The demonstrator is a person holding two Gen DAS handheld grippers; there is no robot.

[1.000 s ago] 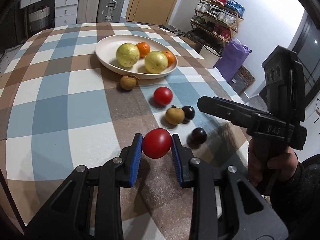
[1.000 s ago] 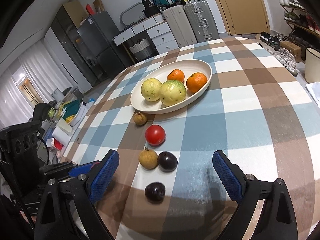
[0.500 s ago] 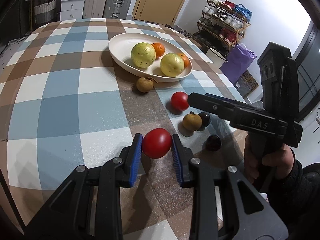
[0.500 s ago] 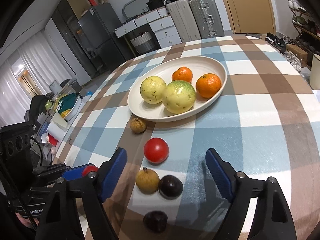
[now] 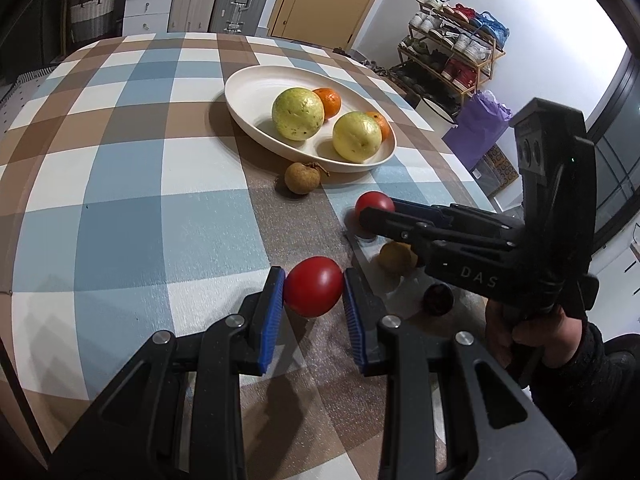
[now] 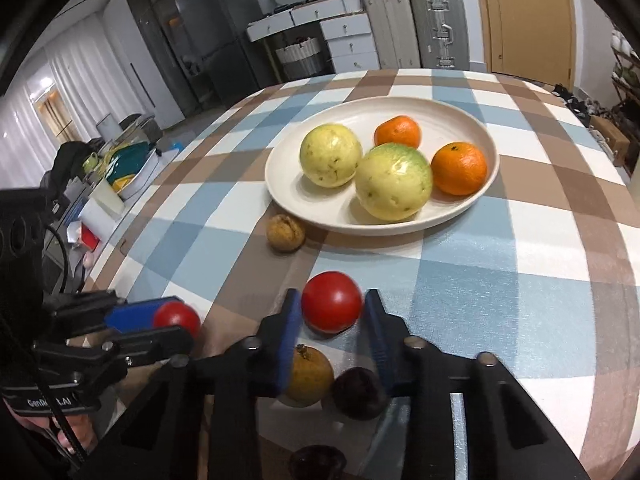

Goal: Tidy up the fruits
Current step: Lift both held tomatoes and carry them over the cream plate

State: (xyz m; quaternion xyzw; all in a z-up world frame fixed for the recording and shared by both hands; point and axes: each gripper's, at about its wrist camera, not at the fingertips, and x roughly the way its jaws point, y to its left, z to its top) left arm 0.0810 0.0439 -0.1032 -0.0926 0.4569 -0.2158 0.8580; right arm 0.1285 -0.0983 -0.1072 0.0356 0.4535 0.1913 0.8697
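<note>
My left gripper (image 5: 314,280) is shut on a red tomato (image 5: 314,286), held just above the checked tablecloth; the right wrist view shows that tomato (image 6: 176,318) at lower left. My right gripper (image 6: 331,308) is closing around a second red tomato (image 6: 331,307) on the cloth, and its blue pads (image 6: 290,324) touch both sides. In the left wrist view the right gripper (image 5: 368,220) reaches in from the right over that second tomato (image 5: 374,202). Beyond stands the white oval plate (image 6: 280,184) with two yellow-green guavas (image 6: 394,182) and two oranges (image 6: 459,168).
A brown round fruit (image 6: 285,233) lies just in front of the plate. Another brown fruit (image 6: 310,374) and a dark plum (image 6: 358,394) sit under my right gripper's fingers, with a second plum (image 5: 439,299) nearer. Bare cloth spreads left of the plate (image 5: 248,80).
My right gripper moved forward toward the plate and its jaws closed from wide open onto the second tomato. The left gripper kept its tomato and drifted slightly.
</note>
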